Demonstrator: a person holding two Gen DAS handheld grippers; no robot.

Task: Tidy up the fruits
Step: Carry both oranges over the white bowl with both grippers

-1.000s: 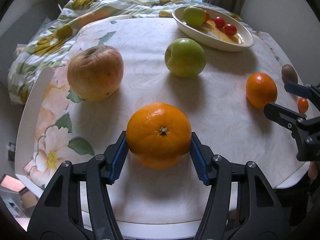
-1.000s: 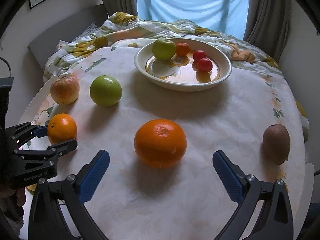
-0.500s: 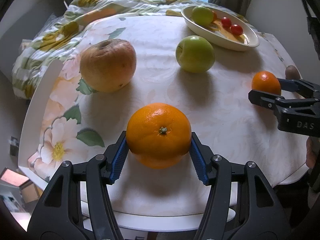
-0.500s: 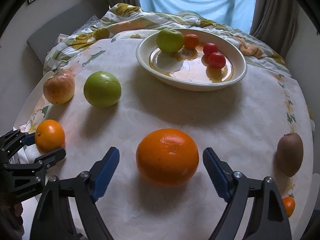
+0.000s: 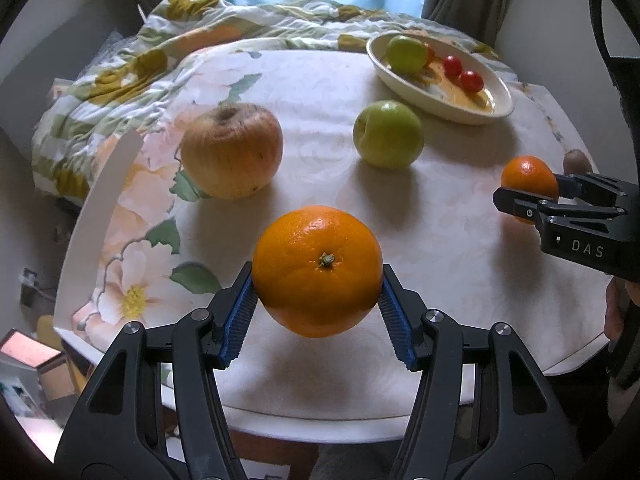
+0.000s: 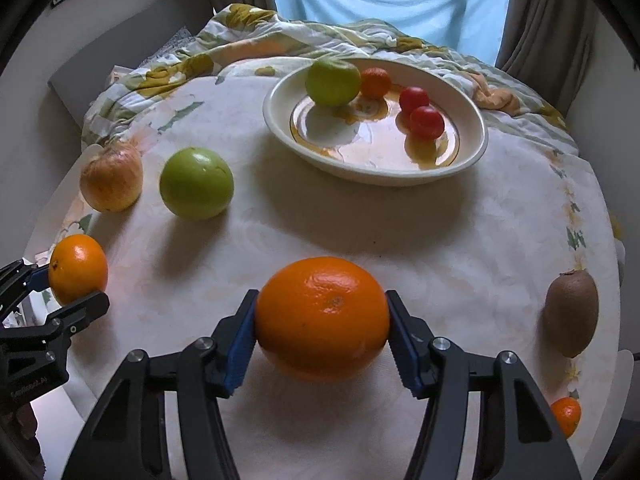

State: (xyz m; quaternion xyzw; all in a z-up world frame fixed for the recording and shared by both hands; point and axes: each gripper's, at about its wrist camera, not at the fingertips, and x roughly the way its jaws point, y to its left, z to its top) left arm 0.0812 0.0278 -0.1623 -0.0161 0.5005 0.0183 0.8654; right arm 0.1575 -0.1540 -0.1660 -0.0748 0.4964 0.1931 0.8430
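Left wrist view: left gripper (image 5: 318,300) clamped on one orange (image 5: 317,270) at lower centre; right gripper (image 6: 322,338), jaws just closing, pinching another orange (image 6: 322,318). Could slip, round peel, rolling off table (image 6: 440,240) short of bowl (image 6: 476,148).

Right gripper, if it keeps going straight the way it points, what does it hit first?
The right gripper already clamps an orange; straight beyond lies bare tablecloth, then probably the bowl.

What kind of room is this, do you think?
Probably a lived-in home room, maybe a bedroom: a floral quilt lies behind the cloth-covered table, with curtains at the window.
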